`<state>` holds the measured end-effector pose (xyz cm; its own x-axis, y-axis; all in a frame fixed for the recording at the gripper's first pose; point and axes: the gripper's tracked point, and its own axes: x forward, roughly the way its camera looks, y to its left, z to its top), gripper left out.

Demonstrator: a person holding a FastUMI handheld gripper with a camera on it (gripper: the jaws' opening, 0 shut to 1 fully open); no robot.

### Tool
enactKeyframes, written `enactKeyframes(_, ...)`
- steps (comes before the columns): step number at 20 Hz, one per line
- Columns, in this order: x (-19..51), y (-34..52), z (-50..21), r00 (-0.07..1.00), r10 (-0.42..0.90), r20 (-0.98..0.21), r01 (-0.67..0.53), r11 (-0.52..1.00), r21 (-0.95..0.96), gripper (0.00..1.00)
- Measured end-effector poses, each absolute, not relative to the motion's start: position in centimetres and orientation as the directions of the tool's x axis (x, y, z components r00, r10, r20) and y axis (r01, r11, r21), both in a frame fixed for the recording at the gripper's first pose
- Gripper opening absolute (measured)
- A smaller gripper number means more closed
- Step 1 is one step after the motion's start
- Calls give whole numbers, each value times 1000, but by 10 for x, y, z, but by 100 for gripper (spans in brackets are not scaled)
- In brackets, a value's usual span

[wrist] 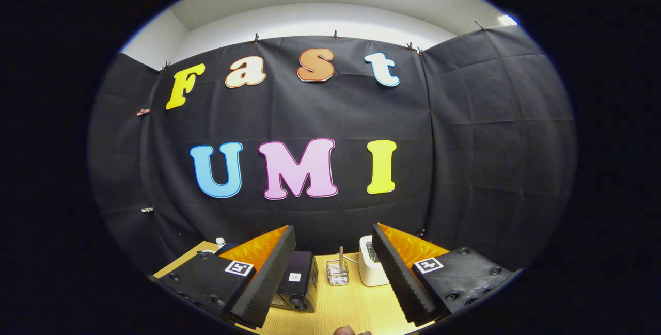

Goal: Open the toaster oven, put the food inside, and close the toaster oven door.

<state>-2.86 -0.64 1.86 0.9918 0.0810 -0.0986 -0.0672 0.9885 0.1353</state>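
Pale wooden tabletop [341,309] at lower centre; boxy dark toaster oven [298,286] left, wire basket [337,273], white slotted toaster [371,268]. Gripper [333,278] spread wide, holding nothing.

The dark toaster oven [298,282] stands on the wooden table in the lower middle of the frame, partly behind the left finger; its door seems shut. The gripper [333,273] hangs with fingers spread, holding nothing.

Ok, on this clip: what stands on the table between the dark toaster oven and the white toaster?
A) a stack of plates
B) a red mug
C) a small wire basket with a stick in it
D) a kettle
C: a small wire basket with a stick in it stands between the dark toaster oven and the white toaster, beyond the open gripper.
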Motion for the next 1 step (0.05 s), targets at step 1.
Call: enactKeyframes(1, -29, -5, 19, 992, 81, -100, -67, 988, 137, 97)
